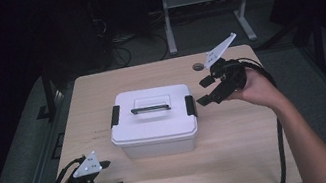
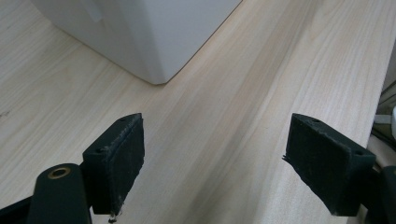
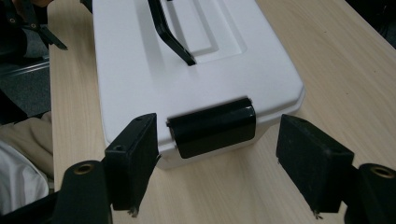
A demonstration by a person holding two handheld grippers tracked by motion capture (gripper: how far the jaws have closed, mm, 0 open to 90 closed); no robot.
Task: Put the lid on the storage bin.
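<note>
While both claws gape released, the right claw [image 3: 217, 163] faces the unlabelled white box's [image 3: 187, 74] black latch [image 3: 212, 127]

No readable text, label, brand, number or sign anywhere. White box [image 1: 153, 120]: lid and walls plain, black latches and handle unmarked. Table [image 1: 242, 148]: bare wood grain; a few tiny dark specks at about 9 o'clock of the box, too small to read as writing.
</note>
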